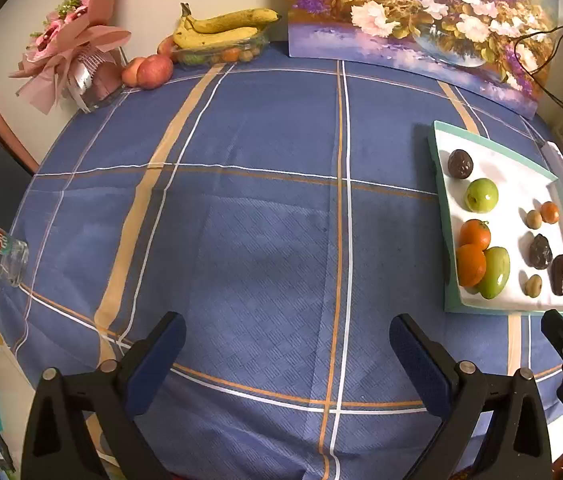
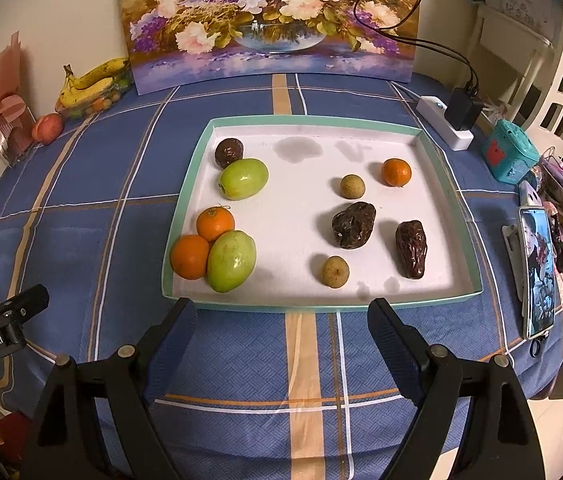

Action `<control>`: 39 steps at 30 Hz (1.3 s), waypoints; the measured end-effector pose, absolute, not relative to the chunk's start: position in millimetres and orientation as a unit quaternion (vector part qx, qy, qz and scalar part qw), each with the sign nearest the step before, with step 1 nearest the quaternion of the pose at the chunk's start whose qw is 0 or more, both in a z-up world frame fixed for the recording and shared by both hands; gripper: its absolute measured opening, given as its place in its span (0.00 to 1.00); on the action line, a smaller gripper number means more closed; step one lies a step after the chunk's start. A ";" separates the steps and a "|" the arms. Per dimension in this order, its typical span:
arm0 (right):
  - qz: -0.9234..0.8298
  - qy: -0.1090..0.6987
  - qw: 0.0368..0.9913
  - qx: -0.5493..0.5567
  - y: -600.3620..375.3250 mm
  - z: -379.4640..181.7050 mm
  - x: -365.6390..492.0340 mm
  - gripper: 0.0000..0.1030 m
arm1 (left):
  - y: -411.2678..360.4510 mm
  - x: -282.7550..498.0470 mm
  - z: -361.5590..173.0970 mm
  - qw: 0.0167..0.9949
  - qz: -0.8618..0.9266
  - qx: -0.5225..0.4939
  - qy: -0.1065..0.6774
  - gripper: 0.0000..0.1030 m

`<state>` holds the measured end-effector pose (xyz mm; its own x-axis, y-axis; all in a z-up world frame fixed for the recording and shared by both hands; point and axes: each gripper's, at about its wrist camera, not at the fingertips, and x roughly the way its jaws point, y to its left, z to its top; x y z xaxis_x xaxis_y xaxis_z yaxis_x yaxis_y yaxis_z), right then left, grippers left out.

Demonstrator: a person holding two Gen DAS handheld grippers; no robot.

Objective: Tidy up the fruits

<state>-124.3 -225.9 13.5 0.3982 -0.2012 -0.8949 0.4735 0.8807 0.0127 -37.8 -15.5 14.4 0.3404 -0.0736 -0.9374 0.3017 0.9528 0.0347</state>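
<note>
Both tools wide open, nothing btwn the jaws. Left tool (image 1: pixel 287 344) hangs over bare blue plaid tablecloth (image 1: pixel 241 208); right tool (image 2: pixel 281 328) over the cloth just in front of the tray (image 2: pixel 313 121). Fruit lies in the white, teal-rimmed tray on the table: L side w/ 2 green fruits (image 2: pixel 244 179), 2 oranges (image 2: pixel 215 223) & a dark round fruit (image 2: pixel 228 153); R side w/ small orange (image 2: pixel 396 172), 2 tan longans (image 2: pixel 352 186), 2 dates (image 2: pixel 353 225). Bananas (image 2: pixel 93 80) at far left edge.

Fruits (image 2: pixel 243 179) lie in the tray (image 2: pixel 309 121) before the painting (image 2: pixel 269 20)
</note>
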 end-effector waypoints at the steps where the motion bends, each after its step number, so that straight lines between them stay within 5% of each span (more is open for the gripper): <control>1: -0.204 0.510 0.825 0.133 -226.1 13.3 -124.5 0.85 | -15.5 -37.6 14.3 0.812 -0.116 0.102 0.563 1.00; 39: -0.201 0.516 0.822 0.130 -225.6 9.9 -124.2 0.85 | -16.7 -38.2 14.6 0.808 -0.126 0.097 0.567 1.00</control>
